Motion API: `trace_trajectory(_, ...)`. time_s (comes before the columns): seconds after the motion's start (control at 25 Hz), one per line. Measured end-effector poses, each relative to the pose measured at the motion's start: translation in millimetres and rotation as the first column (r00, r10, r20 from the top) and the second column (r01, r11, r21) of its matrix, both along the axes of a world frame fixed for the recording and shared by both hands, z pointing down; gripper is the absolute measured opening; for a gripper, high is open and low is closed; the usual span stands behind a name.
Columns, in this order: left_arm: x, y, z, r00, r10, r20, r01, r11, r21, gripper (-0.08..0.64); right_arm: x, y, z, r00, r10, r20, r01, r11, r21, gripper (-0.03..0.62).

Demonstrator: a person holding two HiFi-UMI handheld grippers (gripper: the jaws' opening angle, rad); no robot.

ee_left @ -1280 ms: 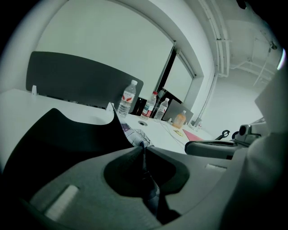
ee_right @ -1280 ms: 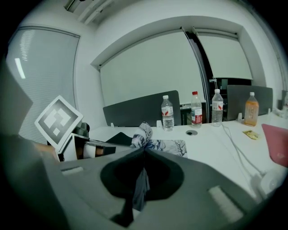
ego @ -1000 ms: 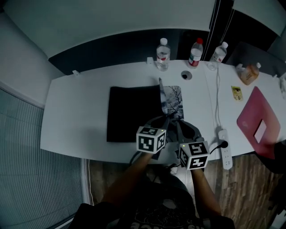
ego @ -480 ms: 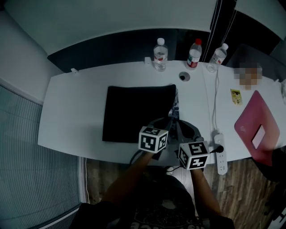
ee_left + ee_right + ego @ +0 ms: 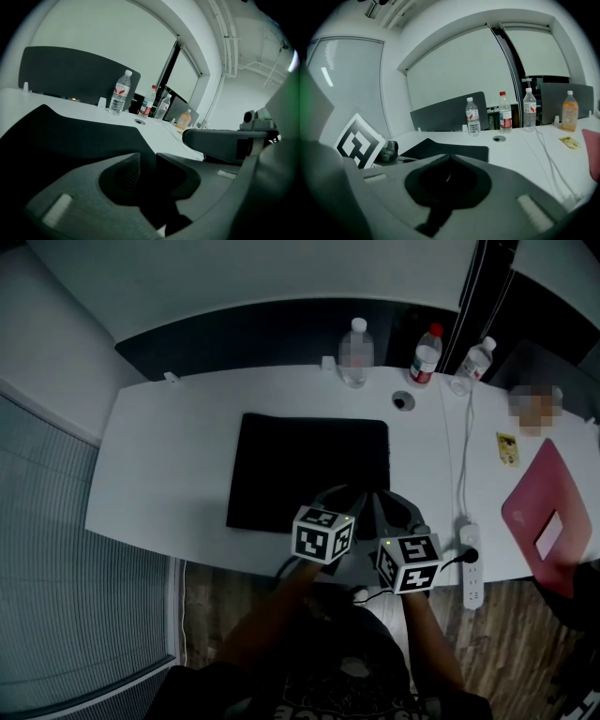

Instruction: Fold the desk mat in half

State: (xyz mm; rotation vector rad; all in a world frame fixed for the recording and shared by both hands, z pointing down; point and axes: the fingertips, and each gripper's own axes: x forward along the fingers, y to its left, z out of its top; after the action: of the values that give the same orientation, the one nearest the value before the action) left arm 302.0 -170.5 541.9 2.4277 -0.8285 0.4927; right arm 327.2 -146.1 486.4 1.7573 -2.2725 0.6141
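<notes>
One desk mat just ahead of right hand-held gripper.

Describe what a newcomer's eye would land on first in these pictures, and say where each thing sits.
The black desk mat stands out most, lying flat in the middle of the white desk. A pink flat case draws the eye next at the desk's right end. Three plastic bottles stand along the far edge.
</notes>
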Motion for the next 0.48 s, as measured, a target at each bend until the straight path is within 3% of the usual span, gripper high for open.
trace_trajectory(0.48, -122, -23, -14, 0.984, -0.172, 0.042, 0.169, 0.984, 0.063, 0.103, -100, -15, -8, 0.994, -0.112, 0.008, 0.111, 0.994, 0.008, 0.003)
